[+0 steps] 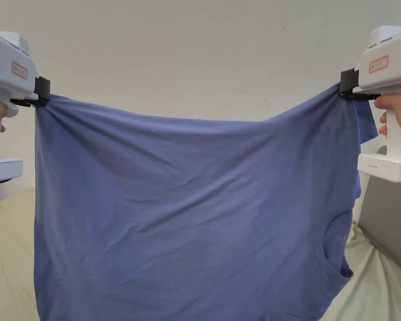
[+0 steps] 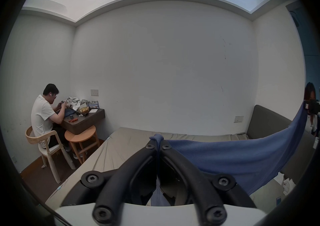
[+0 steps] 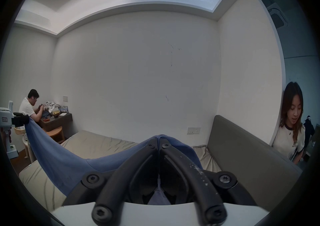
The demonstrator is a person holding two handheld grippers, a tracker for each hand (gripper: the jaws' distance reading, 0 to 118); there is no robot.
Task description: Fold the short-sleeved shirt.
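Observation:
A blue short-sleeved shirt [image 1: 187, 209] hangs spread wide in the air in front of me, its neck opening at the lower right. My left gripper [image 1: 41, 94] is shut on the shirt's upper left corner, and my right gripper [image 1: 346, 88] is shut on its upper right corner. In the left gripper view the jaws are pressed together on a bunch of blue cloth [image 2: 156, 138], and the shirt [image 2: 242, 156] stretches off to the right. In the right gripper view the jaws are closed on the blue fabric [image 3: 160, 137], which runs left to the other gripper [image 3: 20, 120].
A bed with a beige sheet [image 3: 97, 141] lies below the shirt, with a grey headboard [image 3: 242, 150] on the right. A person sits on a chair at a dark wall desk [image 2: 83, 122] beside a round wooden stool [image 2: 81, 137]. Another person [image 3: 290, 125] stands by the headboard.

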